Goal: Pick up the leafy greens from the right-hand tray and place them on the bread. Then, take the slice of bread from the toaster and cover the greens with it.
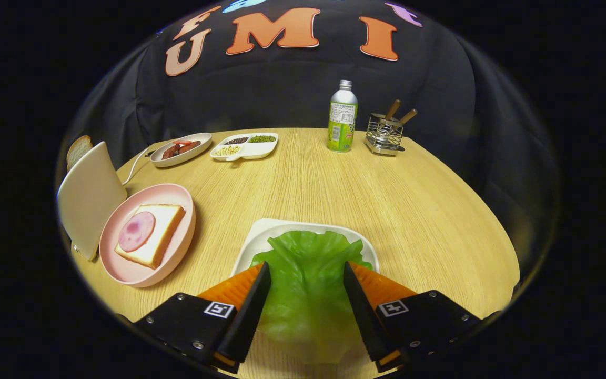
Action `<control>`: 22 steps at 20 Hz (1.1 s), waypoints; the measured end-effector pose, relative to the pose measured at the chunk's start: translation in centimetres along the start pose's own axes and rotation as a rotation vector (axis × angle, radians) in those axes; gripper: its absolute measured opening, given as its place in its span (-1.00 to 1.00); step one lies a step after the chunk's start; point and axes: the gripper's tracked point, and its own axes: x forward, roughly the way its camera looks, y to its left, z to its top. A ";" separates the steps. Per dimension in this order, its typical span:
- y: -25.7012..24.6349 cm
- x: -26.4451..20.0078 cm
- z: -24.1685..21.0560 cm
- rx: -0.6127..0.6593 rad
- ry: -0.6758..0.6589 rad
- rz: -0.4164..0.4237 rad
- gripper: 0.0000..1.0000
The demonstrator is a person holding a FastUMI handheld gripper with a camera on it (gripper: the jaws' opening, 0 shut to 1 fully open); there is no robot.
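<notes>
A green lettuce leaf (305, 295) lies on a white tray (266, 231) near the table's front edge. My gripper (305, 267) is open and low over it, one finger on each side of the leaf's middle; the leaf spreads wider than the gap, and I cannot tell whether the fingers touch it. To the left, a pink plate (124, 273) holds a slice of bread (163, 223) with a round ham slice (136, 230) on top. Beyond the plate stands a white toaster (90, 197) with a bread slice (78, 149) sticking out of it.
At the table's far side stand a green bottle (342, 118) and a wire utensil holder (384, 134). A plate of sausages (182, 150) and a divided dish of beans (245, 146) sit at the back left. Bare wood table (334, 184) lies between them and the tray.
</notes>
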 end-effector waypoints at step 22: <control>0.7 -2.5 3.0 0.011 -0.069 -0.006 -0.98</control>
